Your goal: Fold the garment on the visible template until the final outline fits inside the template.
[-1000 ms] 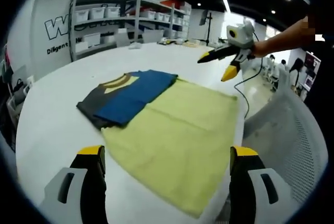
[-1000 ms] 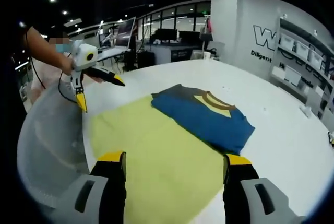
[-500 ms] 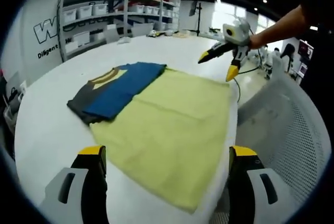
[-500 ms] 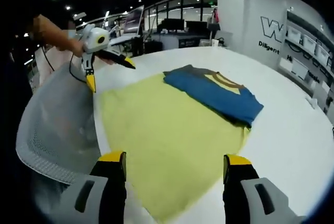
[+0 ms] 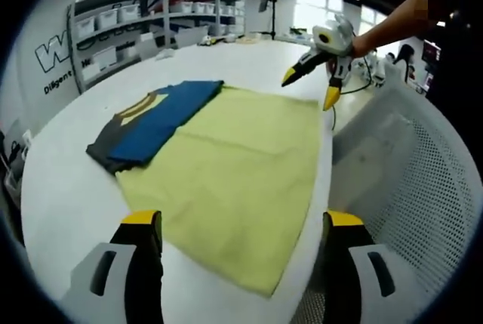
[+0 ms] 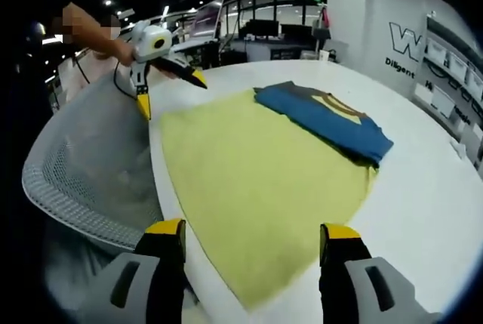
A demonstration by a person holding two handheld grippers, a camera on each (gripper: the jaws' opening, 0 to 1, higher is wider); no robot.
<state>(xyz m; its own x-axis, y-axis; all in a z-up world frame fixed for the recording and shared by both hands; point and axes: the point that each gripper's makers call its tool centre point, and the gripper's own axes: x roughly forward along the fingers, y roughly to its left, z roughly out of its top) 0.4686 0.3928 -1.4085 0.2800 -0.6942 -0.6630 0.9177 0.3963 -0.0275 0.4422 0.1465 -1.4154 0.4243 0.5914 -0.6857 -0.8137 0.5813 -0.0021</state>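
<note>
Both grippers hover with jaws wide open, holding nothing — left gripper, right gripper. The folded blue T-shirt overhangs the yellow template's far edge, mid-tabletop — slide it fully inside.

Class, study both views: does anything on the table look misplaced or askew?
Yes. The folded garment sits across one edge of the yellow template, partly hanging over onto the bare white table rather than lying inside the outline. Both the left gripper and right gripper hover open, holding nothing.
</note>
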